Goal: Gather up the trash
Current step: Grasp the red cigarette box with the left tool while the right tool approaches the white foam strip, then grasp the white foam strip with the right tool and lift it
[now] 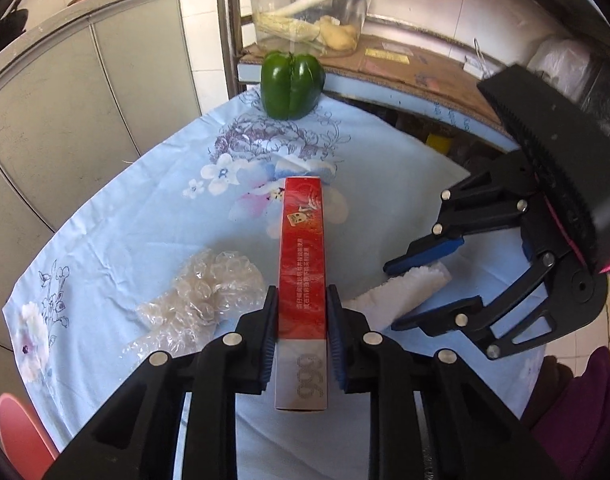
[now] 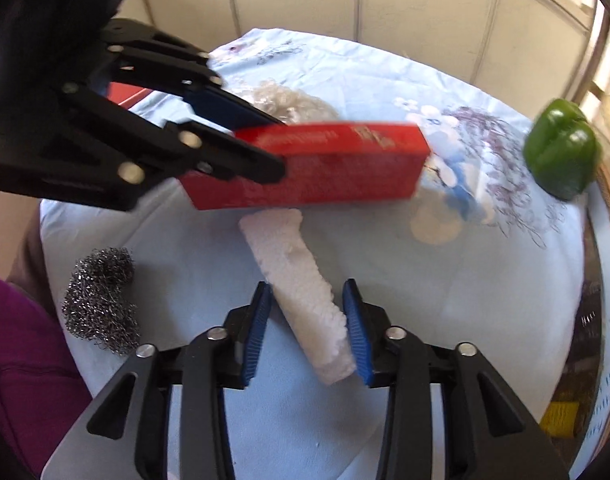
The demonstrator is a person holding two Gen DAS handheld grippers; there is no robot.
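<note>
Two grippers: left gripper [image 1: 301,340] pinches the red carton [image 1: 303,264] between its pads, held above the tablecloth [image 1: 125,220]; right gripper [image 2: 307,332] spread, straddling the white foam strip [image 2: 305,292].
One each: crumpled bubble wrap [image 1: 201,296], steel-wool scourer [image 2: 101,300], green bell pepper [image 1: 291,84].

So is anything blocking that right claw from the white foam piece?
Nothing visible does. The right gripper is open with the foam already between its fingers. The red box, held by the left gripper, is beyond the foam's far end, not in between.
</note>
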